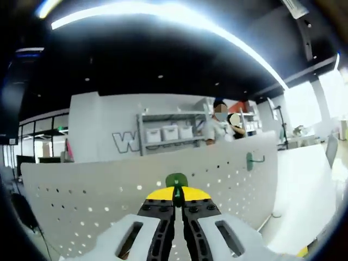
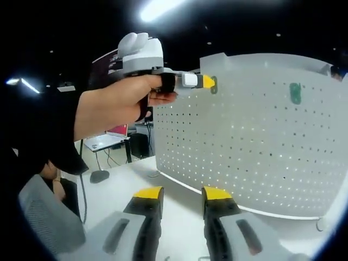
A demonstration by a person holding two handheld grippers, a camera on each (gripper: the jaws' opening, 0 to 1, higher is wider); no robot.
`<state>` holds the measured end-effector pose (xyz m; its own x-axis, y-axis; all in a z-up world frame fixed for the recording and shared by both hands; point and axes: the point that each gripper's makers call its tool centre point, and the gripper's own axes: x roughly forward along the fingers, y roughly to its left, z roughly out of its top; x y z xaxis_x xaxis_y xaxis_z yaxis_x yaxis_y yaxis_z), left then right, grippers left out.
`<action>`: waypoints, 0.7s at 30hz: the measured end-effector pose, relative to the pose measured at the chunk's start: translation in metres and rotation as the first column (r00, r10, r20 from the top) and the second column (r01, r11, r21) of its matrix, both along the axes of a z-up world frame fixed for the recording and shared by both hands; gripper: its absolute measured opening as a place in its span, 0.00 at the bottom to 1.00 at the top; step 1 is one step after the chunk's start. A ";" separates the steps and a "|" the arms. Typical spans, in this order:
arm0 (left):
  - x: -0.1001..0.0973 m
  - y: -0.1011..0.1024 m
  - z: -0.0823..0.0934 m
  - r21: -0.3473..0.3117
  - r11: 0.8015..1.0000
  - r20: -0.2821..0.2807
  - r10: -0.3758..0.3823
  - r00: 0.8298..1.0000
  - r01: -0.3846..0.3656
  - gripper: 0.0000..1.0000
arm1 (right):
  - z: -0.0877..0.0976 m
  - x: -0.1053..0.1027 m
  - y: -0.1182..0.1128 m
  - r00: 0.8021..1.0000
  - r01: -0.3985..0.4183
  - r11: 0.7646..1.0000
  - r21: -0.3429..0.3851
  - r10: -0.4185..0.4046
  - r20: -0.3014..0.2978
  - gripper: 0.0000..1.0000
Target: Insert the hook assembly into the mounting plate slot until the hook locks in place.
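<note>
Item: green hook [image 1: 176, 181] at pegboard [image 1: 81, 190], insertion in progress.
We hold the hook clenched in the left gripper [image 1: 176, 202] fingers, pressed to the upper board, prob. to seat it in a slot. Second green hook [image 1: 251, 160] already hangs further along. Right gripper [image 2: 182, 197] fingers released, idle over the counter [image 2: 125, 185], keeping everything visible. Writing: partial "W" on rear wall [image 1: 123, 142].
</note>
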<state>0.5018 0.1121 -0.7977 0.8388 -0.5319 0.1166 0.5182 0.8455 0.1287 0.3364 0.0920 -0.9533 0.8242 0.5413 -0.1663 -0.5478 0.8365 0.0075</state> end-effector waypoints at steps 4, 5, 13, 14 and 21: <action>0.004 -0.003 -0.003 0.027 1.000 0.006 0.005 1.000 -0.005 0.03 | 0.001 0.000 0.000 1.000 0.000 1.000 0.005 0.000 -0.001 0.26; 0.004 -0.003 -0.003 0.025 1.000 0.006 0.009 1.000 -0.009 0.03 | 0.000 0.000 0.000 1.000 -0.001 1.000 0.007 0.001 -0.002 0.26; 0.013 -0.003 -0.005 0.013 1.000 -0.010 0.017 1.000 -0.017 0.03 | 0.000 -0.001 0.002 1.000 -0.010 1.000 0.011 0.011 -0.008 0.26; 0.014 -0.003 -0.005 0.012 1.000 -0.011 0.018 1.000 -0.018 0.03 | 0.000 -0.001 0.003 1.000 -0.011 1.000 0.012 0.011 -0.008 0.26; 0.016 -0.004 -0.005 -0.009 1.000 -0.023 0.019 1.000 -0.019 0.03 | 0.000 -0.001 0.004 1.000 -0.017 1.000 0.018 0.017 -0.010 0.26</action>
<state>0.5175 0.1076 -0.8028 0.8513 -0.5147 0.1022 0.5047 0.8564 0.1091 0.3353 0.0955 -0.9535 0.8132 0.5582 -0.1649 -0.5617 0.8268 0.0286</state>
